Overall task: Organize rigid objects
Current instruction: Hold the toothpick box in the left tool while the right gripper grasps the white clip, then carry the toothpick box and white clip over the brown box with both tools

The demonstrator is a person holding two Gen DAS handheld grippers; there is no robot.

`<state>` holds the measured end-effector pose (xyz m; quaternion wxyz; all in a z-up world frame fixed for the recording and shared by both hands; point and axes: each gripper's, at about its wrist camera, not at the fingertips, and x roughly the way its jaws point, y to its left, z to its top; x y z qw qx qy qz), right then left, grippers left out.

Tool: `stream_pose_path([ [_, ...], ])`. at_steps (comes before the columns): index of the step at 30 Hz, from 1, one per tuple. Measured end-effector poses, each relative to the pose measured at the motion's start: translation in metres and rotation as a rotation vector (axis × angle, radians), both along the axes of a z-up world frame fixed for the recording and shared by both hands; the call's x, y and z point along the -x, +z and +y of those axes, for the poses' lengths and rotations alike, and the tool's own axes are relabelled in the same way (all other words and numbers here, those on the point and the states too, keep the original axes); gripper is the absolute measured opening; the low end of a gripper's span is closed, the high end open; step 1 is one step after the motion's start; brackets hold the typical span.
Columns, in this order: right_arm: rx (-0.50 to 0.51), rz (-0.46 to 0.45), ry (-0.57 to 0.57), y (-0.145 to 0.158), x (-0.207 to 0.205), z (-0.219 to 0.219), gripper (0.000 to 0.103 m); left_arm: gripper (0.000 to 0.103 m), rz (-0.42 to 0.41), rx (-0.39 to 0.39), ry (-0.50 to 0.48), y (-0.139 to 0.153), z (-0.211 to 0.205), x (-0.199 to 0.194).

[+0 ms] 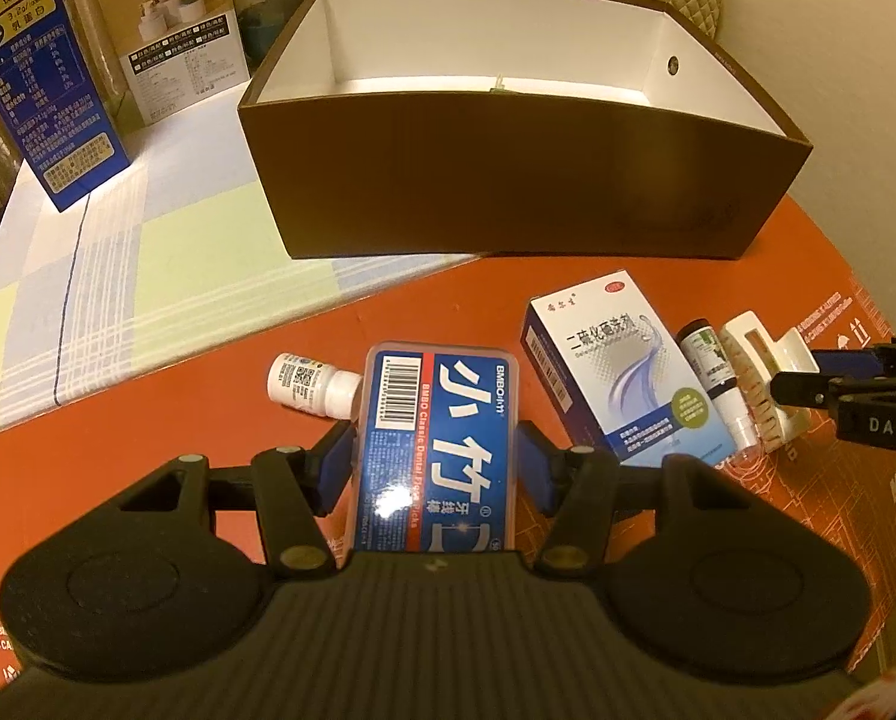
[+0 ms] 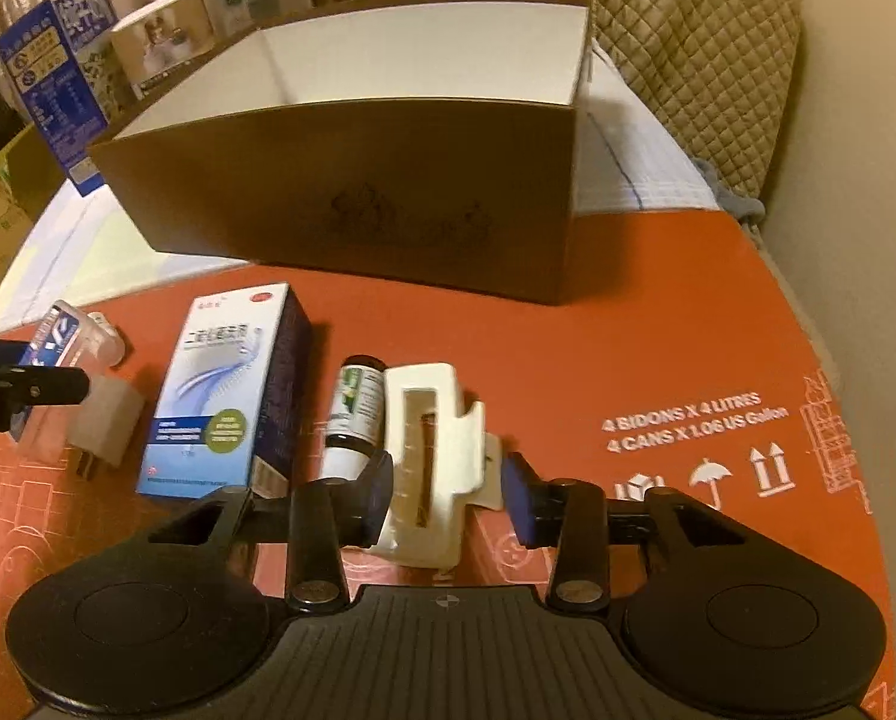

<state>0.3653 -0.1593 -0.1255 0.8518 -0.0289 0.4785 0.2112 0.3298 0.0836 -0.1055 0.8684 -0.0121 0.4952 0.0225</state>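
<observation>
Floss case [image 1: 433, 450] clamped in left gripper [image 1: 436, 465], lower centre, long axis running up the frame toward brown box [image 1: 508, 180]. White hair clip [image 2: 430, 468] between right gripper [image 2: 451, 489] pads, left pad touching, right pad apart; not gripped. Right view alone shows white plug [image 2: 103, 420] at left; left view alone, white bottle [image 1: 307, 384].

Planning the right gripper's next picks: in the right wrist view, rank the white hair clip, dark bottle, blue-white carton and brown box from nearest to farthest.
1. White hair clip, between its jaws.
2. Dark bottle, just left.
3. Blue-white carton, farther left.
4. Brown box, behind all.
</observation>
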Motion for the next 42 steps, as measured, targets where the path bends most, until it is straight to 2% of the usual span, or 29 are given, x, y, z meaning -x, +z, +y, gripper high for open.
stream_pose_path([
  [14, 0.063, 0.020, 0.011, -0.013, -0.015, 0.023, 0.038, 0.053, 0.012, 0.003, 0.009, -0.003, 0.002, -0.004],
  [23, 0.087, -0.012, 0.019, -0.018, -0.015, 0.024, 0.037, 0.053, 0.011, 0.002, 0.004, -0.003, 0.003, -0.006],
  [33, 0.070, -0.036, 0.016, -0.001, -0.011, 0.023, 0.037, 0.053, -0.006, 0.004, -0.004, 0.003, 0.003, -0.007],
  [42, 0.012, -0.040, 0.028, 0.029, -0.003, 0.024, 0.037, 0.053, -0.046, 0.008, -0.003, 0.018, 0.006, -0.007],
])
